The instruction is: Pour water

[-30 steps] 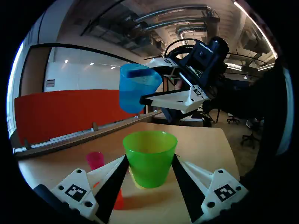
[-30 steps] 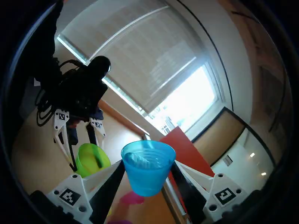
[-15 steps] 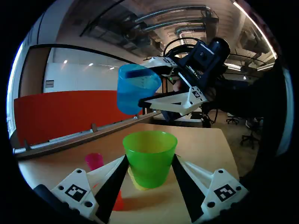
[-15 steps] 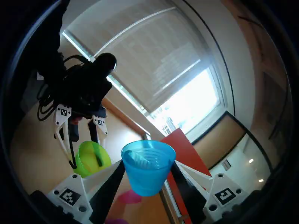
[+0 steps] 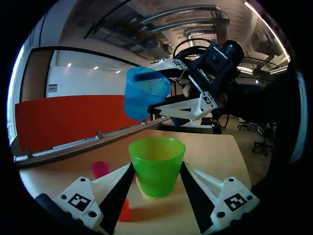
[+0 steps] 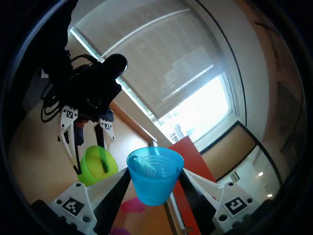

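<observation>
Nearest in the left gripper view is the pale wooden table (image 5: 211,152), smooth and matt. A small pink cup (image 5: 100,168) stands on it at 9 o'clock of the centre. A red-orange piece (image 5: 124,211) sits at 7 o'clock, half hidden behind a finger. Past the table's far edge runs a long red partition (image 5: 66,117), then a white wall. Overhead hang bare ceiling pipes (image 5: 176,15), and office chairs (image 5: 260,145) stand far off at 3 o'clock. The right gripper view looks up at a bright window (image 6: 195,109) with a pale blind (image 6: 156,66) above it.

Now the cups. The left gripper (image 5: 156,165) has both fingers pressed on the green cup (image 5: 157,176). It is translucent and upright, low over the table, with something yellow (image 5: 145,193) just under its base. At 12 o'clock, well above and apart from it, is the blue cup (image 5: 144,92). It is translucent and tipped over, clamped between the two fingers of the right gripper (image 6: 155,172). Fine ridges ring its inside, and a pale patch shows there; whether that is water, I cannot tell.
</observation>
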A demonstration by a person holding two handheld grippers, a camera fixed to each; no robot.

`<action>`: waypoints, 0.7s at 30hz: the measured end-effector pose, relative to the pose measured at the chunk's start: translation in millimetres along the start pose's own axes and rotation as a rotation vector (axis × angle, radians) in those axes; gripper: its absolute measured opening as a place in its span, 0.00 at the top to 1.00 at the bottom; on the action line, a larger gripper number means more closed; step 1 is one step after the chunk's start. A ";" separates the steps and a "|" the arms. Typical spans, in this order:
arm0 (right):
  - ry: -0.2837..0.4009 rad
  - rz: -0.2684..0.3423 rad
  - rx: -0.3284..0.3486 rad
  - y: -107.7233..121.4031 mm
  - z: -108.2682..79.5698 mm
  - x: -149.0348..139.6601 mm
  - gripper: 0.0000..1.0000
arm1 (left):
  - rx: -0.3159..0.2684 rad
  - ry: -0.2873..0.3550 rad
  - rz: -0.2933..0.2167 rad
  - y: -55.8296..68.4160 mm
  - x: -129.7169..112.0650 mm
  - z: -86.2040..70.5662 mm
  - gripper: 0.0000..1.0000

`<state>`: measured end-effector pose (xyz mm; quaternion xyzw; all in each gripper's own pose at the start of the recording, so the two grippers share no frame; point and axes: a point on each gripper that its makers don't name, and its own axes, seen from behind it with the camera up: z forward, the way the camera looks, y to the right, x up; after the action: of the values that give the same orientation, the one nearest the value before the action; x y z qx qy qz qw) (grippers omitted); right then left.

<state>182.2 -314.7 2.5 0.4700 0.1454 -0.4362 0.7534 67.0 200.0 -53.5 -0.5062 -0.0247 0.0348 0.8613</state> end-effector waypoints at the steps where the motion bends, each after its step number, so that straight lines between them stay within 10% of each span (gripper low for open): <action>1: -0.001 -0.003 0.001 -0.2 0.3 0.0 0.12 | 0.001 0.001 0.000 -0.4 0.3 0.1 0.19; 21: -0.015 -0.090 0.005 -0.3 6.0 1.2 0.12 | 0.007 0.010 0.000 -2.0 2.2 0.8 0.20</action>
<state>181.5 -320.4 4.7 0.4617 0.1597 -0.4733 0.7330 69.2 200.0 -51.3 -0.5036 -0.0204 0.0323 0.8631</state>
